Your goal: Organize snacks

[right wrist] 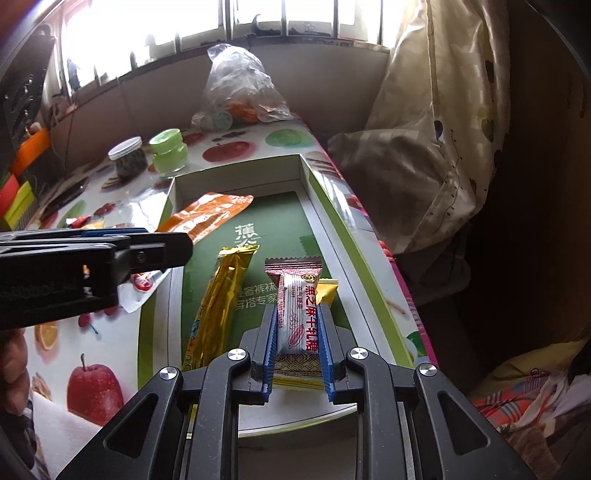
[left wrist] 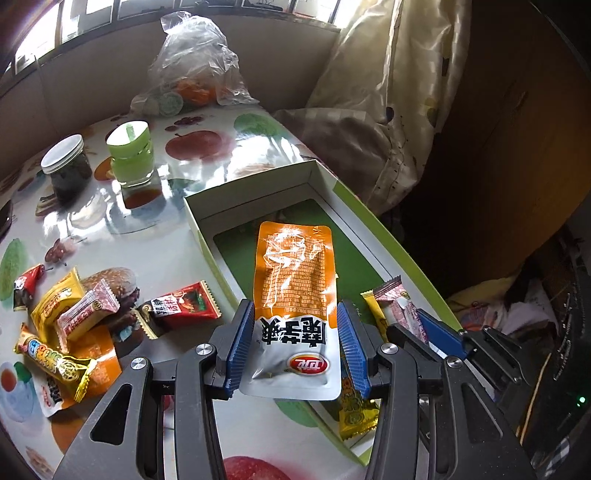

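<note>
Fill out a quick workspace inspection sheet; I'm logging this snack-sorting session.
Surface: glossy fruit-print tablecloth.
Job's things: open box; gold bar and yellow packet inside; loose snack pile outside.
Clutter: two jars, plastic bag.
Grippers: left gripper clamps orange pouch over the box; right gripper clamps white candy in the box.
Cables: nothing seen.
Surroundings: window, curtain.

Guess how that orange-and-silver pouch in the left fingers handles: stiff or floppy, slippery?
Probably floppy: the orange pouch is flat film, and in the right wrist view its free end droops toward the box. Likely slick, since the film is glossy with glare. Seems light: the left gripper holds it by one end alone.
</note>
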`<state>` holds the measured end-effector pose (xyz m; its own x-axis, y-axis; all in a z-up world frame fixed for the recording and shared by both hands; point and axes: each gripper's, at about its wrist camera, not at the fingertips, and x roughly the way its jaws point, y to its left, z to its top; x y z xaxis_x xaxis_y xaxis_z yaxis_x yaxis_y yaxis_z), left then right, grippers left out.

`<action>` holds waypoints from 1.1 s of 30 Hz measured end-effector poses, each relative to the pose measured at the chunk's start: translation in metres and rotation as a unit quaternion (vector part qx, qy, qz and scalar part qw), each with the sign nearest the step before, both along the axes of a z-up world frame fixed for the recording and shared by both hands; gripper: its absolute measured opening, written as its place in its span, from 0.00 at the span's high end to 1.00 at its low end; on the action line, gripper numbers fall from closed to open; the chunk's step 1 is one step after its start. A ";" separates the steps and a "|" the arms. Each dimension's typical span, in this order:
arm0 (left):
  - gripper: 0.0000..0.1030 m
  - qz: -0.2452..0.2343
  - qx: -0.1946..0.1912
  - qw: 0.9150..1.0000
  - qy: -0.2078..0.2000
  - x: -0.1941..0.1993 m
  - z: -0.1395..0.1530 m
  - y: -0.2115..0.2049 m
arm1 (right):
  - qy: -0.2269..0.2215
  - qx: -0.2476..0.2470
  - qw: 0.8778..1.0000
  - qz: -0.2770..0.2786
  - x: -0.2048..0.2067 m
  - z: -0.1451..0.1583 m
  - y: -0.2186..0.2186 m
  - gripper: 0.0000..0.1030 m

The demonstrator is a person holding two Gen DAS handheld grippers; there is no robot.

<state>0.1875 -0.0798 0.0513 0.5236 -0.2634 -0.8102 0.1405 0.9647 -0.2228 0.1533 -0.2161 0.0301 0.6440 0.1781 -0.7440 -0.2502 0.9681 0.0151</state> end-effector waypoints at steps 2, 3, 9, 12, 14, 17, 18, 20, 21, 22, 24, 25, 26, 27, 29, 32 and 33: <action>0.54 0.001 0.003 1.000 0.005 0.002 -0.003 -0.001 | 0.000 0.001 1.000 0.000 0.000 0.000 0.000 0.81; 0.54 0.003 0.005 1.000 0.002 0.003 -0.003 -0.002 | 0.000 0.001 1.000 0.000 0.001 0.000 0.000 0.81; 0.54 0.004 0.003 1.000 0.010 0.007 -0.007 -0.006 | -0.001 0.005 1.000 0.001 0.001 0.000 -0.001 0.81; 0.54 0.002 0.005 1.000 0.012 0.009 -0.008 -0.010 | 0.000 0.009 1.000 0.000 0.001 -0.001 -0.003 0.81; 0.54 0.000 0.005 1.000 0.015 0.009 -0.009 -0.011 | 0.000 0.008 1.000 0.000 0.001 -0.001 -0.002 0.81; 0.54 0.003 0.005 1.000 0.019 0.011 -0.012 -0.012 | 0.000 0.007 1.000 0.000 0.001 -0.001 -0.002 0.80; 0.53 0.003 0.005 1.000 0.019 0.011 -0.012 -0.012 | 0.001 0.007 1.000 0.000 0.001 -0.001 -0.002 0.78; 0.52 0.000 0.006 1.000 0.020 0.011 -0.012 -0.012 | 0.002 0.004 1.000 -0.002 0.001 -0.001 -0.002 0.77; 0.52 -0.001 0.007 1.000 0.021 0.011 -0.013 -0.013 | 0.002 0.004 1.000 -0.002 0.001 -0.001 -0.002 0.76; 0.52 -0.001 0.007 1.000 0.021 0.011 -0.013 -0.013 | 0.002 0.005 1.000 -0.003 0.001 -0.002 -0.002 0.76; 0.52 -0.002 0.006 1.000 0.021 0.011 -0.013 -0.013 | 0.003 0.007 1.000 -0.004 0.000 -0.001 -0.002 0.73; 0.52 -0.003 0.006 1.000 0.022 0.011 -0.013 -0.013 | 0.003 0.007 1.000 -0.004 -0.001 -0.001 -0.002 0.72; 0.51 -0.003 0.006 1.000 0.021 0.011 -0.012 -0.013 | 0.003 0.006 1.000 -0.004 -0.001 -0.002 -0.002 0.71; 0.51 -0.003 0.004 1.000 0.021 0.011 -0.012 -0.012 | 0.002 0.006 1.000 -0.004 -0.001 -0.002 -0.003 0.69; 0.51 -0.002 0.001 1.000 0.021 0.011 -0.012 -0.012 | 0.000 0.004 1.000 -0.007 -0.002 -0.001 -0.003 0.65; 0.51 -0.002 0.000 1.000 0.021 0.010 -0.011 -0.012 | -0.001 0.007 1.000 -0.011 -0.003 0.000 -0.006 0.62; 0.51 -0.002 -0.001 1.000 0.021 0.009 -0.011 -0.012 | 0.000 0.007 1.000 -0.012 -0.003 0.000 -0.006 0.61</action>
<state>0.1969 -0.0917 0.0406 0.4883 -0.2666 -0.8310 0.1355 0.9638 -0.2296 0.1500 -0.2222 0.0300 0.6486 0.1741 -0.7409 -0.2277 0.9733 0.0294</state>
